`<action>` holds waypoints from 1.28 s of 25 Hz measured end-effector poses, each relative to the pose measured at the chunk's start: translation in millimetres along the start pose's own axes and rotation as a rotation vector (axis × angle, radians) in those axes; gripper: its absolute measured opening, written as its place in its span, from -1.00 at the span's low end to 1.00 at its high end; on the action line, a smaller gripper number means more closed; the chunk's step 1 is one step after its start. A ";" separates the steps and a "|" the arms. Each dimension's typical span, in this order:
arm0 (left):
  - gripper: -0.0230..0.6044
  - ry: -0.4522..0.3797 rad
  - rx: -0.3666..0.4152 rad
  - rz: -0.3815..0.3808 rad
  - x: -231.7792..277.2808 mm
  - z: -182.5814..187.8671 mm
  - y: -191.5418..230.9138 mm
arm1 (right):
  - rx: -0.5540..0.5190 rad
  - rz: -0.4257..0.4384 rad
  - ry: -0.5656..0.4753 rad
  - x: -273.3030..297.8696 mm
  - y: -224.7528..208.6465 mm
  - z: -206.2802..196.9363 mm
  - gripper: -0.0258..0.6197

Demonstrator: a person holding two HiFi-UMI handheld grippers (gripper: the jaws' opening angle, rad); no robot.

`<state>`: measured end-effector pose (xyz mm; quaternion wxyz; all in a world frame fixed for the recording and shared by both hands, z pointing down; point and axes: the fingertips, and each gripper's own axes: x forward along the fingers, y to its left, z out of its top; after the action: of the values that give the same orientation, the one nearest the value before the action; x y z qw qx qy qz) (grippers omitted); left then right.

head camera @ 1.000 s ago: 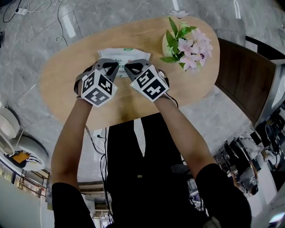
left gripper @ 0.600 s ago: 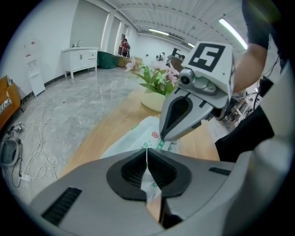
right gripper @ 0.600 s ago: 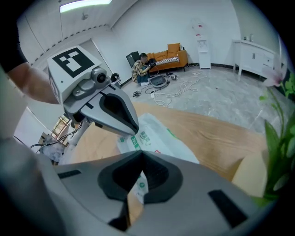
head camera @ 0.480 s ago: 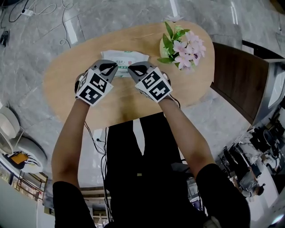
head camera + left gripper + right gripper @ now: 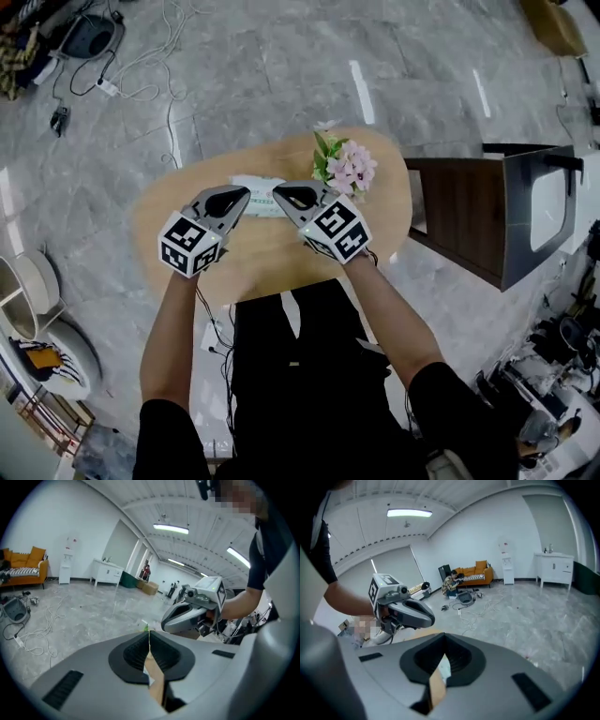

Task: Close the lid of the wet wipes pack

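Left gripper (image 5: 241, 195) and right gripper (image 5: 280, 194), jaws together on nothing, hover mid-frame by wet wipes pack (image 5: 258, 184) on table (image 5: 258, 262).

Grey left gripper (image 5: 149, 637): jaws pressed together, nothing between. Grey right gripper (image 5: 171, 620) beyond, hand-held. Orange sofa (image 5: 23, 562) far left; white cables (image 5: 33, 637) on grey stone floor (image 5: 84, 613).

White wet wipes pack (image 5: 257, 184) — flat, soft-edged, lying on the oval wooden table (image 5: 253, 267) toward its far edge, just left of the pink flowers (image 5: 347, 169). Lid state — too small to tell.
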<state>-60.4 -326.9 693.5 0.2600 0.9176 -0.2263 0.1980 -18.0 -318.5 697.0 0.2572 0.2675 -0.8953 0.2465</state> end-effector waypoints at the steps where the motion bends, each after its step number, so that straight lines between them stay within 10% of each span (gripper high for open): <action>1: -0.87 -0.034 0.013 0.013 -10.5 22.6 -10.0 | -0.025 0.006 -0.032 -17.7 5.7 21.8 -0.89; 9: -0.87 -0.305 0.177 0.132 -96.6 204.8 -76.3 | -0.244 0.059 -0.363 -158.6 37.1 199.4 -0.89; 16: -0.87 -0.541 0.164 0.152 -191.2 293.3 -153.7 | -0.346 0.160 -0.624 -275.4 93.1 289.7 -0.89; 32: -0.87 -0.707 0.143 0.021 -272.2 244.8 -302.2 | -0.250 0.349 -0.772 -383.0 203.0 226.1 -0.89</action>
<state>-66.5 -150.2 253.0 0.0990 0.9429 -0.2971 -0.1138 62.2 -165.3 239.7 -0.1113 0.1517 -0.9804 0.0581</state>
